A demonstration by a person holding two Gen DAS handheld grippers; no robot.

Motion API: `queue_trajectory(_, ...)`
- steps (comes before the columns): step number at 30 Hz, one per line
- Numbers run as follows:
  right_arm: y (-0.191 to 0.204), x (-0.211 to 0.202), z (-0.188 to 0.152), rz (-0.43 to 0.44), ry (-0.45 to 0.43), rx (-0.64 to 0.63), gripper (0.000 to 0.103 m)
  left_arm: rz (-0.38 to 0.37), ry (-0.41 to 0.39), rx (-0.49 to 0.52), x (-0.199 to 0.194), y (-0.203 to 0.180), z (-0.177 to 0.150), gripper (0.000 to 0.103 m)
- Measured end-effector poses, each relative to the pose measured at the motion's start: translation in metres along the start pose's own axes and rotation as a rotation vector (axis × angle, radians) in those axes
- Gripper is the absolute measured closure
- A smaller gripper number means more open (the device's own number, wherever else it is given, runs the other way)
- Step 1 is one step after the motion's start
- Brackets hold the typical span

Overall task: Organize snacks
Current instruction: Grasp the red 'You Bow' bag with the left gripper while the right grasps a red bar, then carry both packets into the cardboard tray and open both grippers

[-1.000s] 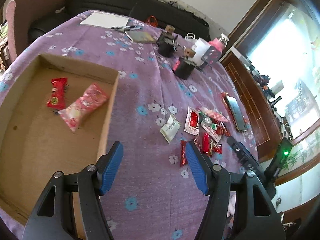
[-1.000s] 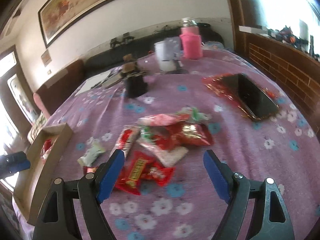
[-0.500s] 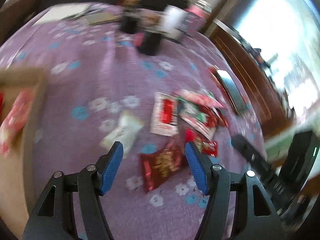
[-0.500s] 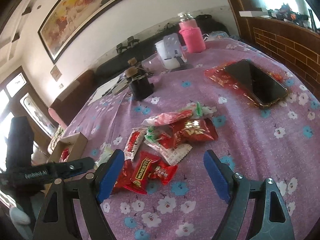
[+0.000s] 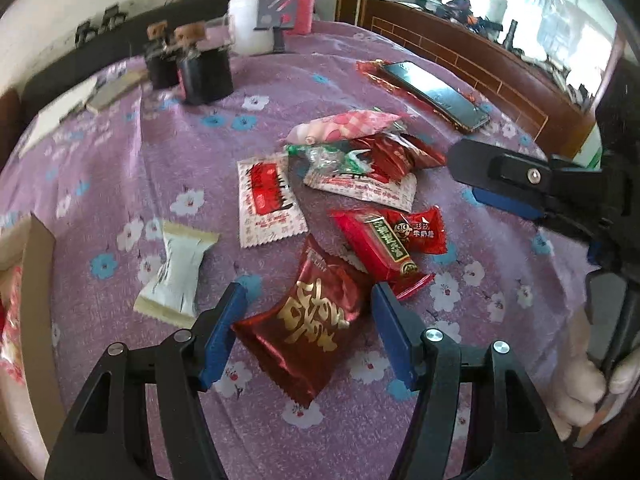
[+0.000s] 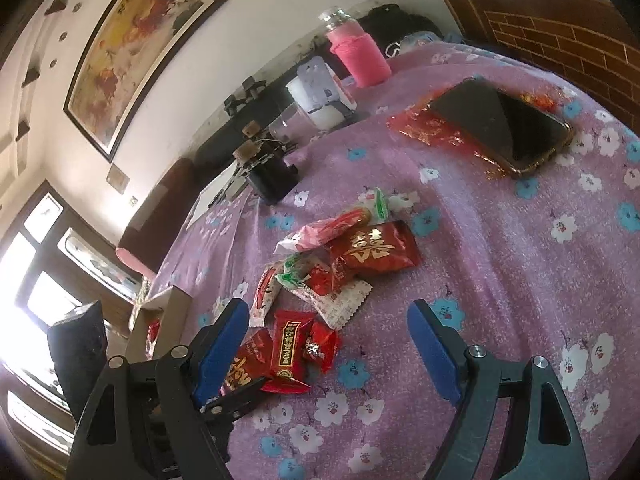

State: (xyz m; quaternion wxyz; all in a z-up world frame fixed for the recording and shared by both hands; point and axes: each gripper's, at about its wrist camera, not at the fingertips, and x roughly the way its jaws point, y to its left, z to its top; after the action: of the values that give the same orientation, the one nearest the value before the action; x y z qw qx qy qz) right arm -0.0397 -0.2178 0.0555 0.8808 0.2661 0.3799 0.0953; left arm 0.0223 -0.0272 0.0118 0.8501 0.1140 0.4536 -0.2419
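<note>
Purple floral tabletop (image 5: pixel 168 148) carries most snacks loose in a pile. Cardboard box (image 5: pixel 38 248) at left edge holds few; bulk unsorted. Left gripper (image 5: pixel 304 328) wide open, straddling dark red packet (image 5: pixel 308 320), no grasp. Right gripper (image 6: pixel 328 344) open, empty.

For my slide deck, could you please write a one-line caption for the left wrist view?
Open left gripper straddles a dark red gold-lettered snack packet on the purple floral tablecloth.
</note>
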Motion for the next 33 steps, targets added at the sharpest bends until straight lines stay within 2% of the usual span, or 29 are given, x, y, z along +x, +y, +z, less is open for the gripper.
queue_trajectory(2,0.004,0.001,-0.001,0.003,0.001,-0.016,0.020,0.027,-0.004,0.029,-0.001,-0.005,-0.001,0.041)
queue_trajectory(6,0.007,-0.001,-0.002,0.015,-0.009,-0.028,0.023,0.035,-0.012,-0.001,-0.013,-0.001,-0.001,0.068)
queue_trajectory(10,0.018,-0.002,-0.006,0.066,-0.002,-0.074,0.033,-0.006,-0.023,-0.059,-0.031,0.009,-0.007,0.079)
queue_trajectory(13,0.032,0.005,-0.011,0.067,0.028,-0.136,0.041,-0.031,-0.023,-0.062,-0.035,0.013,-0.014,0.079)
queue_trajectory(18,0.044,0.025,-0.020,0.011,0.108,-0.195,0.046,-0.042,-0.021,-0.058,-0.037,0.016,-0.022,0.078)
queue_trajectory(20,0.047,0.026,-0.022,-0.015,0.101,-0.213,0.047,-0.052,-0.022,-0.062,-0.039,0.018,-0.023,0.073)
queue_trajectory(22,0.051,0.027,-0.025,-0.041,0.101,-0.246,0.047,-0.034,-0.032,-0.051,-0.041,0.017,-0.024,0.053)
queue_trajectory(24,0.060,0.031,-0.030,-0.064,0.104,-0.295,0.049,-0.019,-0.051,-0.035,-0.043,0.014,-0.025,0.049)
queue_trajectory(27,0.071,0.039,-0.039,-0.077,0.139,-0.369,0.076,-0.005,-0.052,-0.002,-0.038,0.007,-0.023,0.049)
queue_trajectory(28,0.073,0.043,-0.041,-0.084,0.161,-0.379,0.081,0.012,-0.048,0.016,-0.034,0.003,-0.021,0.049)
queue_trajectory(30,0.071,0.046,-0.041,-0.089,0.168,-0.372,0.081,0.036,-0.036,0.050,-0.024,-0.005,-0.019,0.049)
queue_trajectory(32,0.065,0.046,-0.038,-0.070,0.176,-0.336,0.081,0.029,-0.005,0.061,-0.011,-0.010,-0.017,0.047)
queue_trajectory(33,0.061,0.047,-0.036,-0.059,0.180,-0.318,0.081,0.011,-0.033,0.048,-0.010,-0.010,-0.016,0.048)
